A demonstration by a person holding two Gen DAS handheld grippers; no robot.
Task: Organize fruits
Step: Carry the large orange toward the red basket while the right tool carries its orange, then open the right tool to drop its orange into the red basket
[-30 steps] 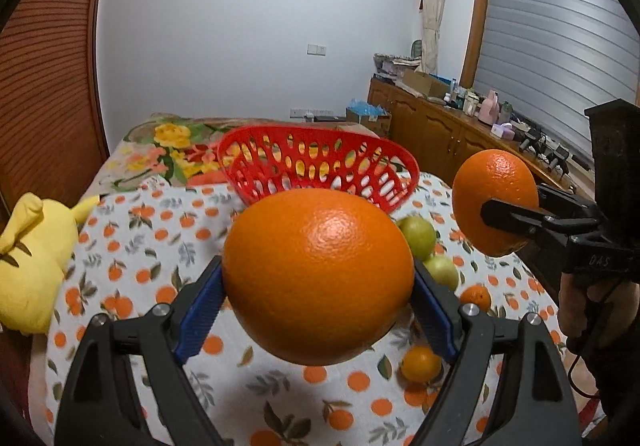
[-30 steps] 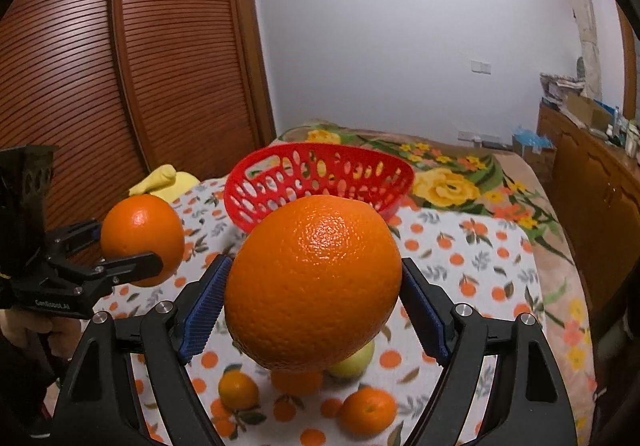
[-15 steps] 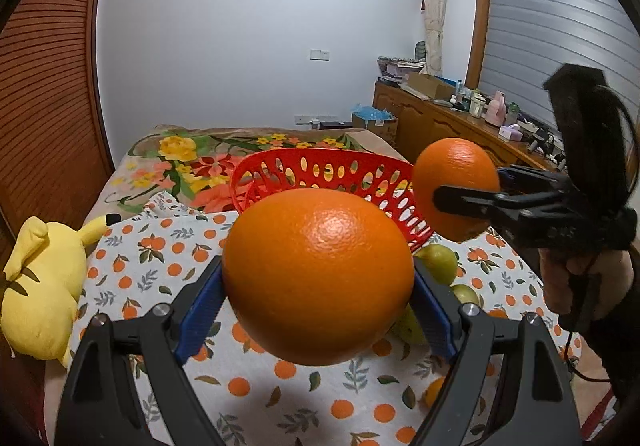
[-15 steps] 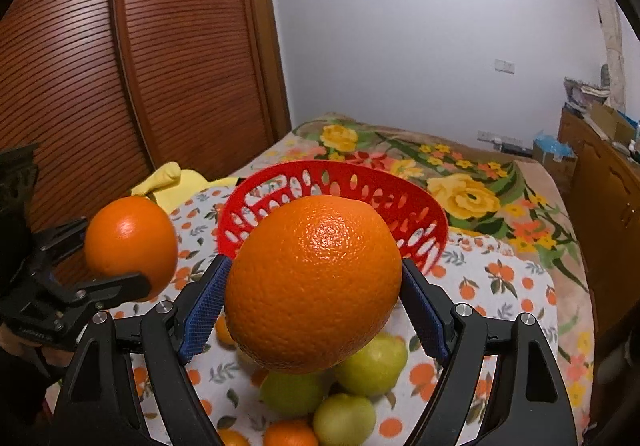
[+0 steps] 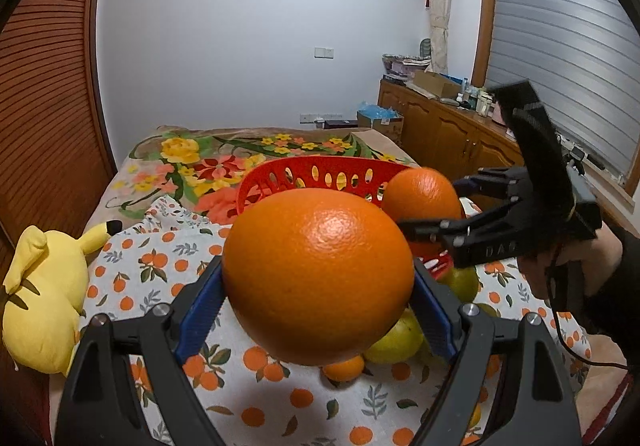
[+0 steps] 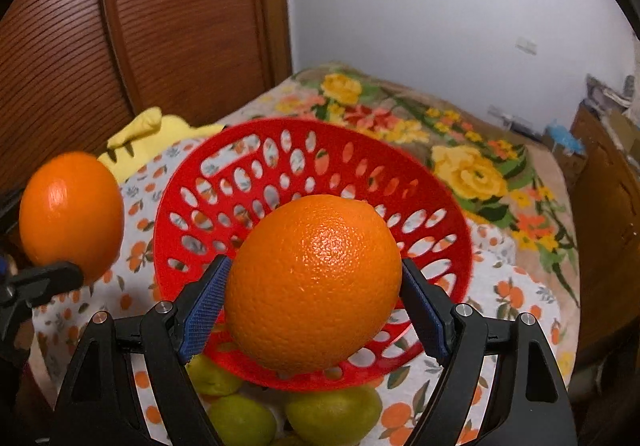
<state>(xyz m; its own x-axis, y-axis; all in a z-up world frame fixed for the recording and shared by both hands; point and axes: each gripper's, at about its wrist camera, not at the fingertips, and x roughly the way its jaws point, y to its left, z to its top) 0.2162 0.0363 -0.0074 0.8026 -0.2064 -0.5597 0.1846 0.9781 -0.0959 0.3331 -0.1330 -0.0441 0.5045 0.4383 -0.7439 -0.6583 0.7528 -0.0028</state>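
Both oranges have travelled toward the red basket since a second ago, the right one farther: its view now looks down into the bowl, where before only the near rim showed. The right orange (image 6: 314,288) hangs over the near side of the red basket (image 6: 280,150), clamped between the blue pads of the right gripper (image 6: 314,300). The left orange (image 5: 318,282) sits gripped the same way in the left gripper (image 5: 318,306), short of the basket and above the orange-print cloth (image 5: 132,278); from the right view it shows to the left of the basket, not yet above it. Neither gripper has loosened; the fingers press on the peel at both sides of each fruit.

Loose fruit lies on the cloth just before the basket: green pears (image 6: 332,412) and a small tangerine (image 5: 344,368). The basket looks empty. A yellow plush toy (image 5: 44,306) lies at the cloth's left edge, on the flowered bedspread (image 5: 192,162).

By my reading, the step in hand is carrying the oranges to the basket. Next, the right orange wants lowering toward the basket floor before the fingers let go, since a round fruit dropped from height could bounce or roll out. The left should wait or enter on the far side so the two grippers do not collide.
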